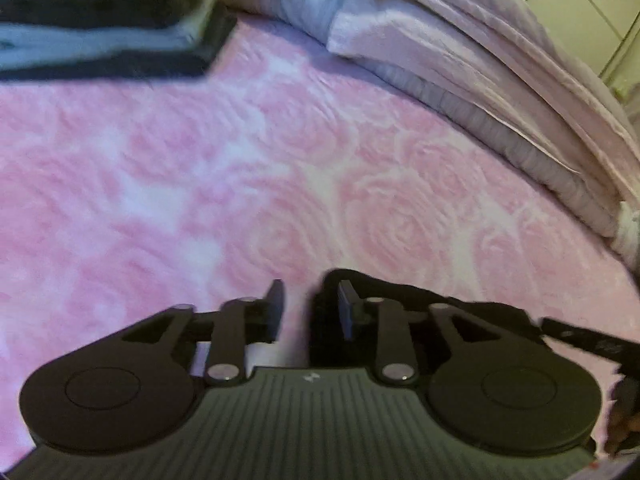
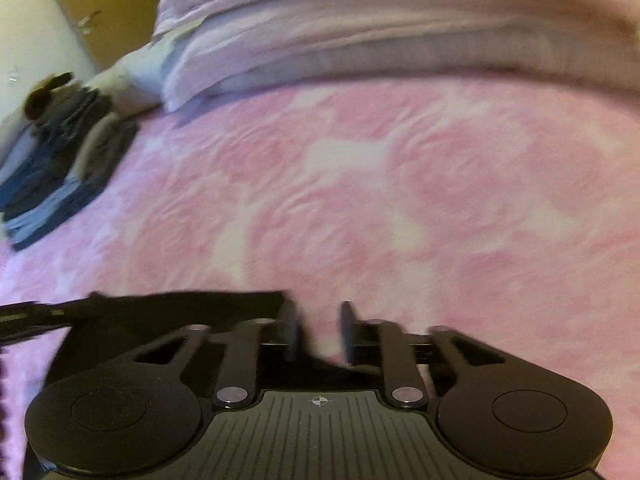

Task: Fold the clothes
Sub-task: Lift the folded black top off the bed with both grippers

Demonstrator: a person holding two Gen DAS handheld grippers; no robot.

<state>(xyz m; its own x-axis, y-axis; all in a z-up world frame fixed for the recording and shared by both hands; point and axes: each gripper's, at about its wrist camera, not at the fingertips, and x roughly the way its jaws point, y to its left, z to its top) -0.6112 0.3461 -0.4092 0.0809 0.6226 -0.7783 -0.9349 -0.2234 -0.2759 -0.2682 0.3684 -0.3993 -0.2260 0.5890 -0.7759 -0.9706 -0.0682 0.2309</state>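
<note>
Here a limp black garment (image 1: 420, 300) drapes over rose-patterned pink fleece (image 1: 240, 180).

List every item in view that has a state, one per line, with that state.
Left gripper: open, nothing between its fingers.
Right gripper: open, nothing between its fingers.
Black garment: lying on the bed beneath both grippers, not gripped.
Stack of dark and light blue clothes: folded, piled at the bed's far corner.
Pale lilac duvet: bunched along the far edge.
Pink rose-patterned bedspread: spread flat.
</note>
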